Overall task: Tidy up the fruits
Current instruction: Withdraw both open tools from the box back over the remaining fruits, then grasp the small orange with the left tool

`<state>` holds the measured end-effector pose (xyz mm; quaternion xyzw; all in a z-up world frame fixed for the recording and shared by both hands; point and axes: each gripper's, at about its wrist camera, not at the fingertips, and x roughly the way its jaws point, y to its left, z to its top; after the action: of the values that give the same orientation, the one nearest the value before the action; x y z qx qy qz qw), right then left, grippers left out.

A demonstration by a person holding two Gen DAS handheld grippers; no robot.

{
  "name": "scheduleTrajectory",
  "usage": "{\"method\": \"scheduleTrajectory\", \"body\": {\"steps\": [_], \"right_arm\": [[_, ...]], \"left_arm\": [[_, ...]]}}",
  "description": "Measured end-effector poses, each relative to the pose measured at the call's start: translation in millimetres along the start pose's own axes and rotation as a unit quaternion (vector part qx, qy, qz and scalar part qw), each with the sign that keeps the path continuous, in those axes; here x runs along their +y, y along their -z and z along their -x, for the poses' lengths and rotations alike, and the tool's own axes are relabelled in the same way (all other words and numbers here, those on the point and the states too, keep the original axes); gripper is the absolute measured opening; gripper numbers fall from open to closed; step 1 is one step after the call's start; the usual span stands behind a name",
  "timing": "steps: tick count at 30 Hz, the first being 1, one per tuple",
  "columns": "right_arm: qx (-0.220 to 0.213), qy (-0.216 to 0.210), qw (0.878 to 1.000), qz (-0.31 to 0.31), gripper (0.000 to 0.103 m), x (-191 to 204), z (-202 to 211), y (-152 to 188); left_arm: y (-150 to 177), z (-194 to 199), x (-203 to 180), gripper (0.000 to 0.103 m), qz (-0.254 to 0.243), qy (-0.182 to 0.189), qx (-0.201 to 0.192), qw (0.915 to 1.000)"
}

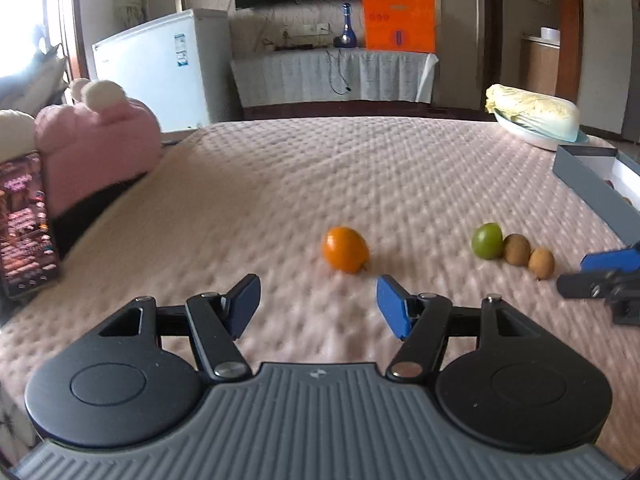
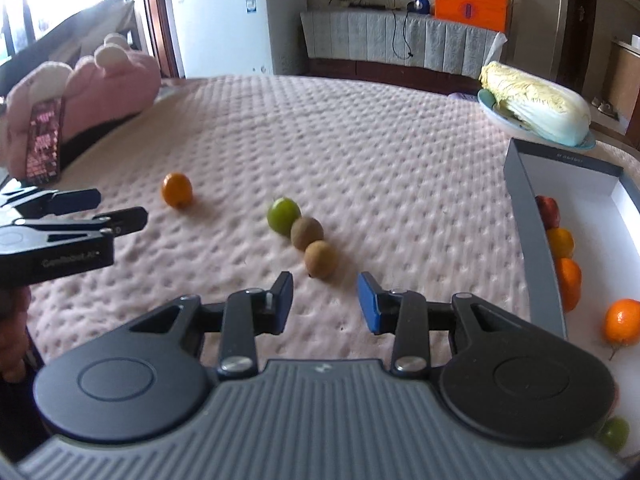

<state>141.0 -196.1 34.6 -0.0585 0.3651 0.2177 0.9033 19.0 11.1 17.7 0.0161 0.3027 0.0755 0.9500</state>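
We see a wide bed [image 1: 320, 184] under a pink quilted cover with a puckered, bumpy weave. At its far left a soft pink plush [image 1: 96, 140] with round cream ears props up a phone [image 1: 26, 220] whose glowing screen is too blurred to read. At the far right a leafy, crinkled cabbage [image 2: 536, 104] lies on a pale plate [image 2: 490, 114], mostly hidden under it. Nearer, a stiff grey box [image 2: 524, 208] with a white inside is cut off by the frame edge; along its near wall we make out a red fruit [image 2: 549, 210] and smooth oranges [image 2: 560, 242], partly hidden by the wall, and a green fruit [image 2: 614, 432] half behind our right tool.

On the cover a glossy, slightly pointed orange [image 1: 345, 249] lies alone, well apart from a row of three touching fruits: a smooth green one [image 1: 487, 240], then two dull brown, rough-skinned round ones [image 1: 517, 249] [image 1: 541, 263].

Our left gripper [image 1: 318, 306] hovers just short of the lone orange, its flat blue pads spread wide and holding nothing. Our right gripper [image 2: 324, 303] sits just before the nearest brown fruit, jaws also apart and empty
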Motion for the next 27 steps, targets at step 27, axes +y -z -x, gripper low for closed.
{"method": "scheduleTrajectory", "body": {"steps": [27], "right_arm": [[-0.005,0.014,1.0,0.023,0.027,9,-32,-9]], "left_arm": [[-19,-62,6,0.058,0.089,0.031,0.027,0.9952]]}}
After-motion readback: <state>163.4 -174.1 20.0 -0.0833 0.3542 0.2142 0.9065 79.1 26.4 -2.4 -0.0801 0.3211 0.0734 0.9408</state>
